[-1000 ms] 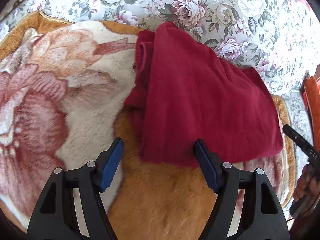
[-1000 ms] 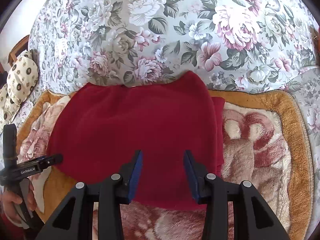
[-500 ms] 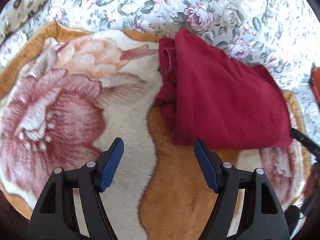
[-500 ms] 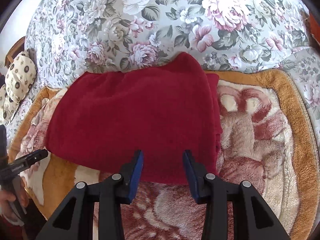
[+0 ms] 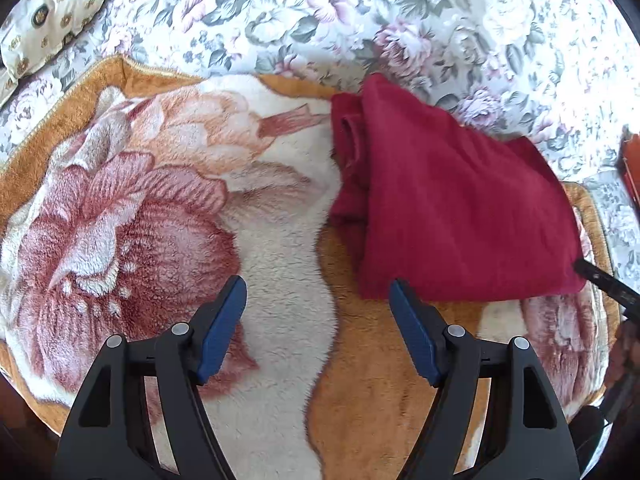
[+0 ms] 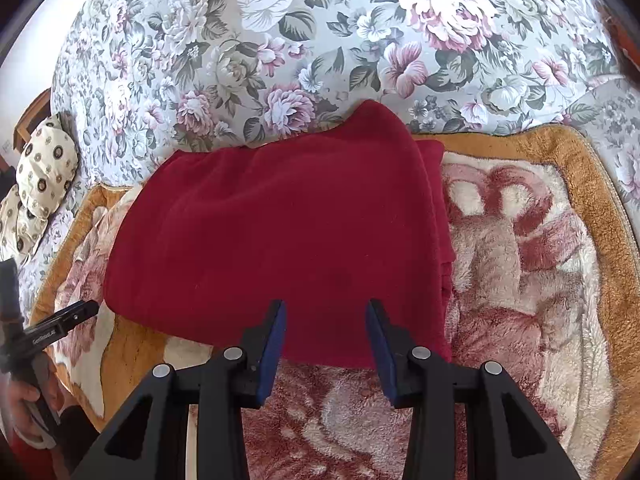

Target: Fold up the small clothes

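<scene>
Left wrist view: folded dark-red fleece garment (image 5: 452, 208) lies flat on a plush flower-patterned blanket (image 5: 160, 200), its far edge over a floral bedcover (image 5: 360, 20). Left gripper (image 5: 318, 300) hovers near the garment's corner, spread wide, empty. Right gripper (image 6: 325, 320) hovers above the near hem, parted, grasping nothing.

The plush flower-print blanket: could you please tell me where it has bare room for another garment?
Free: the plush flower-print blanket left of the folded dark-red fleece garment, and the strip on its other side. Crowded: the garment's spot against the floral bedspread.
</scene>
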### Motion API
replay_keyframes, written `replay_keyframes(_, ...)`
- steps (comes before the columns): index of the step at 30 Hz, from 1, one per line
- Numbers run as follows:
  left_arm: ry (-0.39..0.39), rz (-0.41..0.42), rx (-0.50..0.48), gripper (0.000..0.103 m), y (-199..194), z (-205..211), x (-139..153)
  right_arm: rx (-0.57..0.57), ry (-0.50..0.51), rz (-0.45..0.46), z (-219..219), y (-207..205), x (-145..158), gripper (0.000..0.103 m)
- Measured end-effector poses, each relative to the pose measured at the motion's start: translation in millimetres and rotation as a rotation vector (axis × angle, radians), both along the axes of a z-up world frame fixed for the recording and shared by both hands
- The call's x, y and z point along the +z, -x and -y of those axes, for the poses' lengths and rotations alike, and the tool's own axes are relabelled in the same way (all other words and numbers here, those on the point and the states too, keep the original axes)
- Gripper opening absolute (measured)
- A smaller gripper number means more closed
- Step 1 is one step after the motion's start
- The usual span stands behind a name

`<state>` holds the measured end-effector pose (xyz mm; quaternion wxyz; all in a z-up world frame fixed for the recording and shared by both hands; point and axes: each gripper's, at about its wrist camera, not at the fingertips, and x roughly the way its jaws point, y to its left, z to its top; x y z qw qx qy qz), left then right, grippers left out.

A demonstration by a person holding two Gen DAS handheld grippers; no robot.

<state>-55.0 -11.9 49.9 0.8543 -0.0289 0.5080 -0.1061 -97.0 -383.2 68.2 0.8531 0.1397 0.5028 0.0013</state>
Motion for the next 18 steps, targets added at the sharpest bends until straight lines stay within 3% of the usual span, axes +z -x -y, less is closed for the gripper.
replay_keyframes(3,-0.014,0.014,-0.012,0.074,1.4,13.0,0.8,-0.002,0.004,-0.071,2.0,-7.7,-15.8,0.040)
replay_keyframes(18,-0.027,0.059,-0.042,0.074,0.8,46.1,10.5,0.067,0.006,0.030,-39.1,2.3,28.5,0.039)
